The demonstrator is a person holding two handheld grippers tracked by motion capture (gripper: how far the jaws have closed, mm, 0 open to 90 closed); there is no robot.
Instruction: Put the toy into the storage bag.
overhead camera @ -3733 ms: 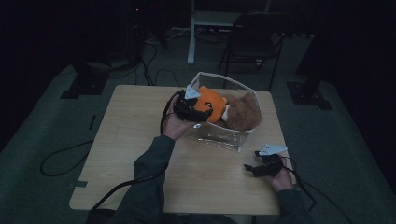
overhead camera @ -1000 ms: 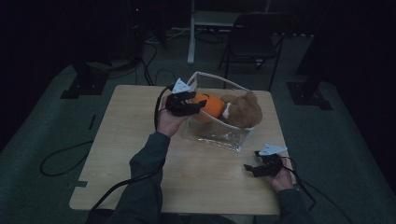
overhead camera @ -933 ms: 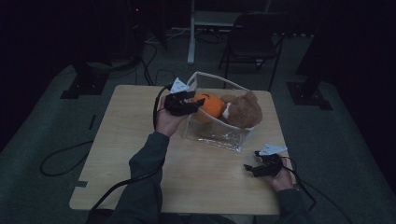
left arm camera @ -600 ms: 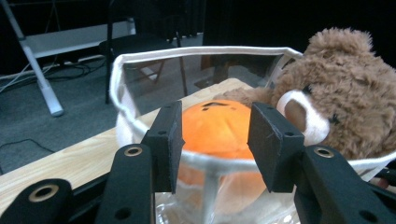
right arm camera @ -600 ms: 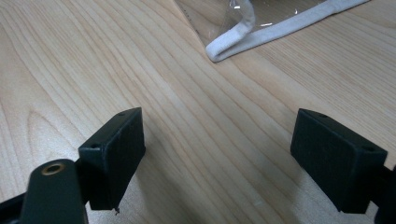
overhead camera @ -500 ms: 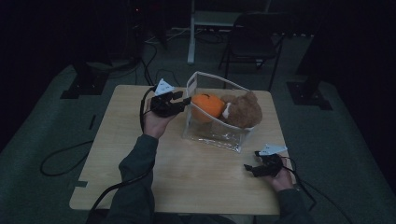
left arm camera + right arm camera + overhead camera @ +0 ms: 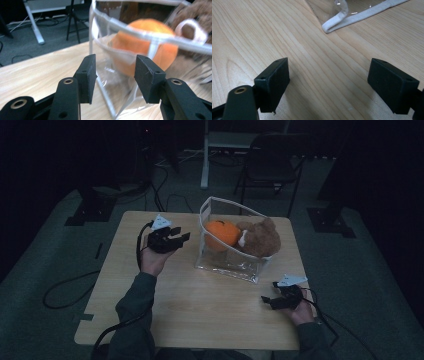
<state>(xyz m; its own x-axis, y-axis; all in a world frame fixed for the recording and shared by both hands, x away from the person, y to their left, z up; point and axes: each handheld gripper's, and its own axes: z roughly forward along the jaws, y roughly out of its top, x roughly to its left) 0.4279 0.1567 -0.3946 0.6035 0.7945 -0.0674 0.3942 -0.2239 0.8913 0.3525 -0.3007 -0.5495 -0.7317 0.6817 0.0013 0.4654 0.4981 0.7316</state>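
Note:
A clear bag with white trim [image 7: 227, 265] stands on the wooden table [image 7: 200, 315]. An orange round soft toy [image 7: 222, 232] and a brown teddy bear [image 7: 260, 240] lie inside it. My left gripper [image 7: 181, 238] hovers just left of the bag and points at it. Its jaws stand partly open, have just been closing a little, and hold nothing. In the left gripper view my left gripper [image 7: 115, 63] faces the bag's trim [image 7: 155, 37], the orange toy [image 7: 147, 50] and the bear [image 7: 197, 15]. My right gripper [image 7: 267, 300] rests open on the table near the front right. In its own view my right gripper [image 7: 329, 72] is empty.
In the right gripper view a corner of the bag's white trim [image 7: 352, 17] lies on the table ahead of the jaws. Cables trail off the table's left and front edges. A chair [image 7: 270, 165] and stands are on the floor behind the table.
My left gripper has pulled back out of the bag, moving left and a little down. The orange toy stays in the bag. The right gripper has not moved.

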